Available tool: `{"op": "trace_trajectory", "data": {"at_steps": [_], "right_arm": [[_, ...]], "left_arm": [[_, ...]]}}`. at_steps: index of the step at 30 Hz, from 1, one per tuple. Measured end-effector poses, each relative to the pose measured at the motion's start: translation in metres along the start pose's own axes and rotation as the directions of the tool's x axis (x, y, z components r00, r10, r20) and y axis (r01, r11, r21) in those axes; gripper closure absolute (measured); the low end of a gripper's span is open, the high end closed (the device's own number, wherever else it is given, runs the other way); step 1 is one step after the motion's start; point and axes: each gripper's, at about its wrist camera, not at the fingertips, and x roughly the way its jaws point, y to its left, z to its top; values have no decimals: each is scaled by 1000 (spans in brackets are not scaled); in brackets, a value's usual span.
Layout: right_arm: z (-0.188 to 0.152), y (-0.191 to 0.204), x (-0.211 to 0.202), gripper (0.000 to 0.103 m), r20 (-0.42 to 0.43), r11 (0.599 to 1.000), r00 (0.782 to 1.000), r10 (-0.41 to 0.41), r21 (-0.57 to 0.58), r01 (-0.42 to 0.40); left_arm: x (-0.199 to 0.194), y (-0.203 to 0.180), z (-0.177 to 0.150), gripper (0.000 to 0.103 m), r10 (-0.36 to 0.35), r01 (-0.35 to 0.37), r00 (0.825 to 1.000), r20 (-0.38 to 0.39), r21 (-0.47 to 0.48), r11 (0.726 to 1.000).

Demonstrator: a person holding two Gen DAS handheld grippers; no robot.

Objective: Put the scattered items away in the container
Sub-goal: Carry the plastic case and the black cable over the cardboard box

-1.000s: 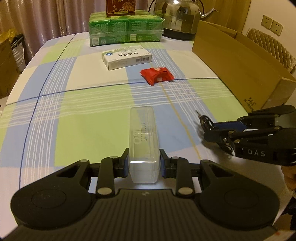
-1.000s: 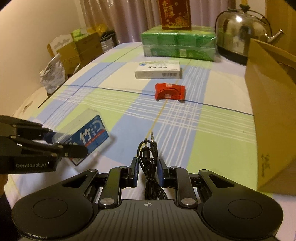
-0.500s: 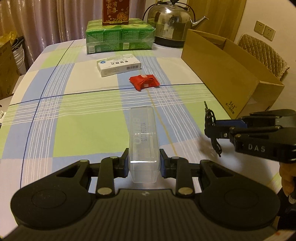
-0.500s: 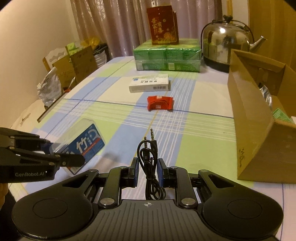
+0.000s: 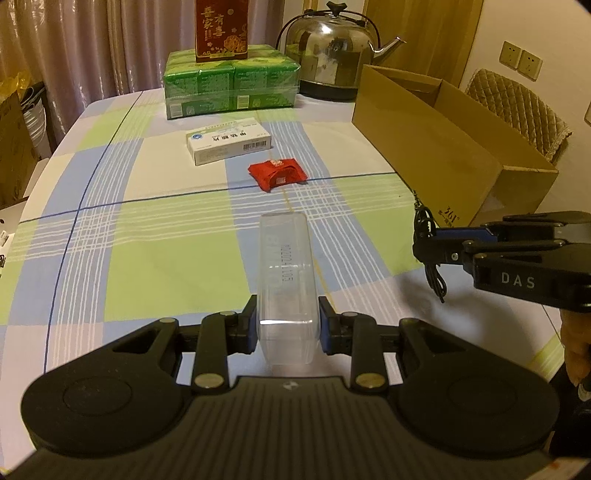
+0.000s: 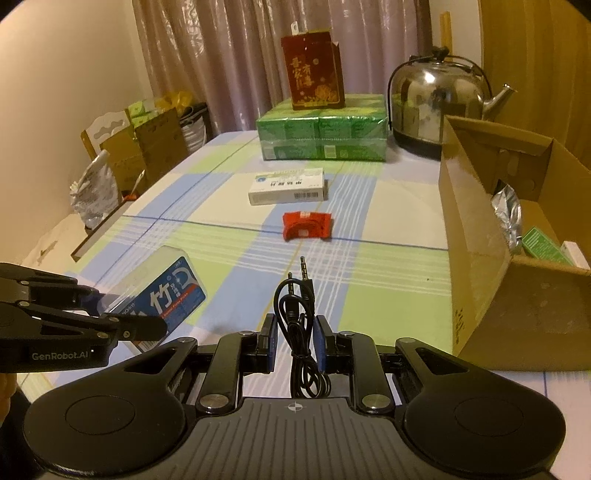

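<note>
My left gripper point(image 5: 286, 326) is shut on a clear plastic box point(image 5: 285, 266), held above the table; its blue label shows in the right wrist view point(image 6: 166, 295). My right gripper point(image 6: 295, 341) is shut on a coiled black audio cable point(image 6: 297, 317), also visible in the left wrist view point(image 5: 428, 236). The open cardboard box point(image 5: 436, 147) stands at the right, close to the right gripper point(image 6: 476, 236). A white medicine box point(image 5: 229, 144) and a red packet point(image 5: 277, 173) lie on the checked tablecloth ahead.
A green wrapped pack point(image 5: 229, 85) with a red carton point(image 5: 221, 29) on top and a steel kettle point(image 5: 332, 51) stand at the far edge. The cardboard box holds a silver pouch point(image 6: 508, 218) and a green packet point(image 6: 543, 243). A chair point(image 5: 517, 110) stands behind it.
Both grippers have risen with their loads, so the views now look higher over the table and into the cardboard box. Both grips are unchanged.
</note>
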Motion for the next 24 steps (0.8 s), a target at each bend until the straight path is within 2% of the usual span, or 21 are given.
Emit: {"op": "trace_trajectory", "data": {"at_steps": [14, 24], "right_arm": [[9, -8, -24, 86, 56, 1000, 998, -17, 19, 16], [25, -23, -52, 86, 131, 998, 990, -45, 45, 40]], "left_arm": [[-11, -15, 13, 77, 2, -3, 1000, 23, 36, 999], [-18, -39, 32, 77, -19, 14, 998, 56, 86, 996]]}}
